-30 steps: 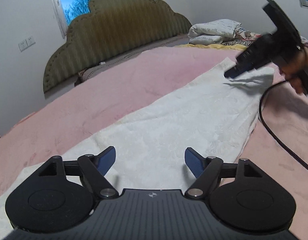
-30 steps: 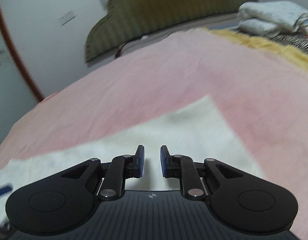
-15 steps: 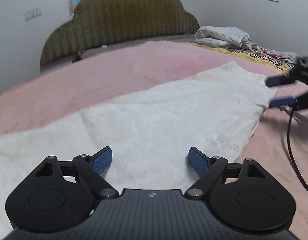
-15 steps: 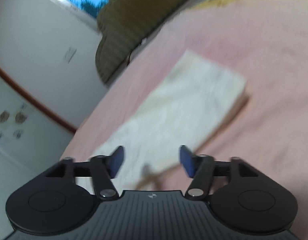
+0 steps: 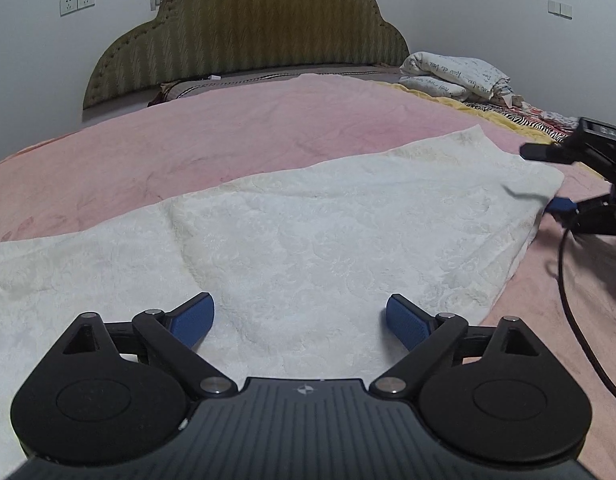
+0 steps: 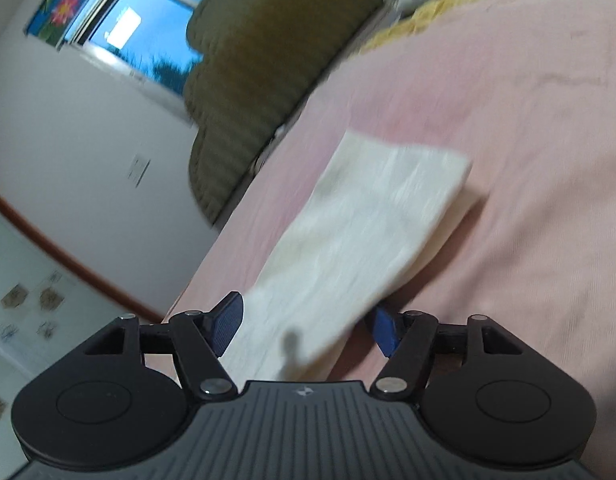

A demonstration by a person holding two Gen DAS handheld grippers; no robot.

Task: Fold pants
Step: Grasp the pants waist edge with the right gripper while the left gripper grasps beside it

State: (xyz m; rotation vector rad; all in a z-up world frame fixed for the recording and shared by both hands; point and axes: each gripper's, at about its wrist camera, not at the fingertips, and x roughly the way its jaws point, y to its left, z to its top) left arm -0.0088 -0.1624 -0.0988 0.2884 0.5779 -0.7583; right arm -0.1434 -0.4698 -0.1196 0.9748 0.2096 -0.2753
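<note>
Between and ahead of the spread left gripper (image 5: 300,320) fingers lie the white textured fabric pants (image 5: 327,232), flat on the pink bed cover (image 5: 228,140). The right gripper (image 6: 304,326), fingers also spread, straddles their far-end edge; judging by this, closing there to lift begins the fold.

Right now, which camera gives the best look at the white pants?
The left wrist view: the white pants lie sharp and spread across the pink bedspread, with the weave visible. The right wrist view shows only one blurred end of them, running between its open tongs.
</note>
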